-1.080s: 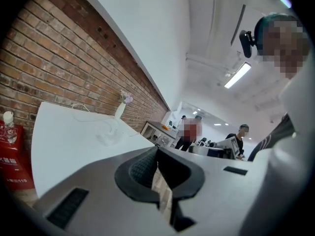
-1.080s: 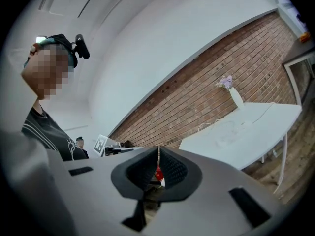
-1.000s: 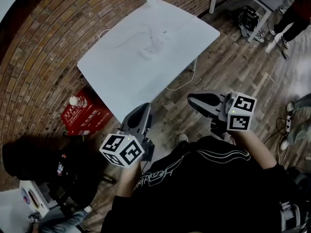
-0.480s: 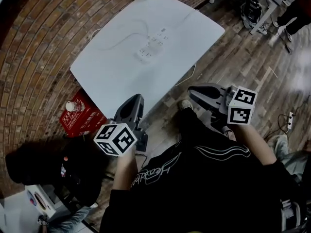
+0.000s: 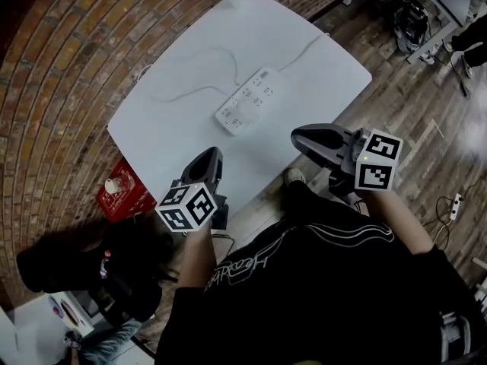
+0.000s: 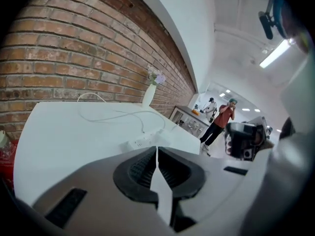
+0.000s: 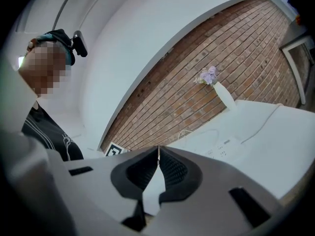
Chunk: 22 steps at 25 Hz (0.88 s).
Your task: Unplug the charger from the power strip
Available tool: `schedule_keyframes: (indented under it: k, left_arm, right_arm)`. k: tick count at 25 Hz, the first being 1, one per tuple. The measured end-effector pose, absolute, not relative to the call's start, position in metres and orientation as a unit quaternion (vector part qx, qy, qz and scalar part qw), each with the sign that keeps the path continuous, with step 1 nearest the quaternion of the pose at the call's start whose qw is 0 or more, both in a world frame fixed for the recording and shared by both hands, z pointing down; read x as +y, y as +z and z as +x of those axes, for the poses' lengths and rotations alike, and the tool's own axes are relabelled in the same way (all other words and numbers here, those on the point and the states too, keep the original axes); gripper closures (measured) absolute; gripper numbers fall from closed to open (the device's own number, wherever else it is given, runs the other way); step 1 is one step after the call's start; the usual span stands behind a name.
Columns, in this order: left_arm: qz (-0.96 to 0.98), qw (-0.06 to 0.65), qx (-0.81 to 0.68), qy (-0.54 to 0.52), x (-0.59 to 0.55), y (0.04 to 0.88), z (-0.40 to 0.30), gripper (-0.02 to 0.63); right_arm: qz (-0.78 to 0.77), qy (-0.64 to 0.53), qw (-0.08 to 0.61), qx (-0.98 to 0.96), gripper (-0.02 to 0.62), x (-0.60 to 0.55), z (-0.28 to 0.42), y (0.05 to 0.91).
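left gripper [image 5: 211, 158] hangs short of the power strip [image 5: 249, 99], jaws pressed together on nothing; right gripper [image 5: 300, 138], right of the strip, likewise closed and empty. the charger is too small to pick out on the strip — only a thin cable [image 5: 179, 95] leaves it leftward. pulled unpinned, the light strip could lift with the plug. white bench [image 5: 319, 67]; brick wall [image 5: 61, 67] left of the strip, wood floor [image 5: 396, 112] right.

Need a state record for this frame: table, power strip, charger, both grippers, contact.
table: white, against brick wall
power strip: white, lying mid-table, cables attached
charger: too small to make out
left gripper: shut, empty, by table's near edge
right gripper: shut, empty, by table's near edge
contact with power strip: none, both apart from it
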State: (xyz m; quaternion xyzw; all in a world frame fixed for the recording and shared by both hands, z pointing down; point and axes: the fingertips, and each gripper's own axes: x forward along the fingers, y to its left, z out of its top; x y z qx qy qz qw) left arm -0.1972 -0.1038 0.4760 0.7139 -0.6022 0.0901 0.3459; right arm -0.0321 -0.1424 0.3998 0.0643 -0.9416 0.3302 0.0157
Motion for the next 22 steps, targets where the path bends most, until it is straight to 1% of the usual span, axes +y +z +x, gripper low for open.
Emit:
schedule_keyframes:
  k: [5, 9, 12, 13, 19, 22]
  left_arm:
    - [0.703, 0.366, -0.596, 0.132, -0.138, 0.512, -0.206, 0.6]
    - [0.691, 0.395, -0.591, 0.127, -0.159, 0.532, -0.215, 0.592]
    - [0.69, 0.412, -0.58, 0.129, -0.171, 0.545, -0.219, 0.52]
    - [0.691, 0.414, -0.578, 0.132, -0.175, 0.549, -0.221, 0.511]
    - [0.692, 0.444, -0.557, 0.119, -0.189, 0.567, -0.229, 0.474]
    - [0.699, 0.448, -0.546, 0.115, -0.195, 0.572, -0.23, 0.471]
  right_arm:
    - [0.051, 0.333, 0.031, -0.941, 0.595, -0.185, -0.039, 0.408]
    - [0.049, 0.342, 0.045, -0.937, 0.595, -0.197, -0.048, 0.419]
    - [0.056, 0.354, 0.052, -0.932, 0.595, -0.197, -0.054, 0.427]
    - [0.061, 0.357, 0.053, -0.931, 0.595, -0.197, -0.055, 0.43]
    - [0.091, 0.357, 0.058, -0.928, 0.595, -0.191, -0.063, 0.436]
    - [0.105, 0.349, 0.06, -0.929, 0.595, -0.188, -0.066, 0.442]
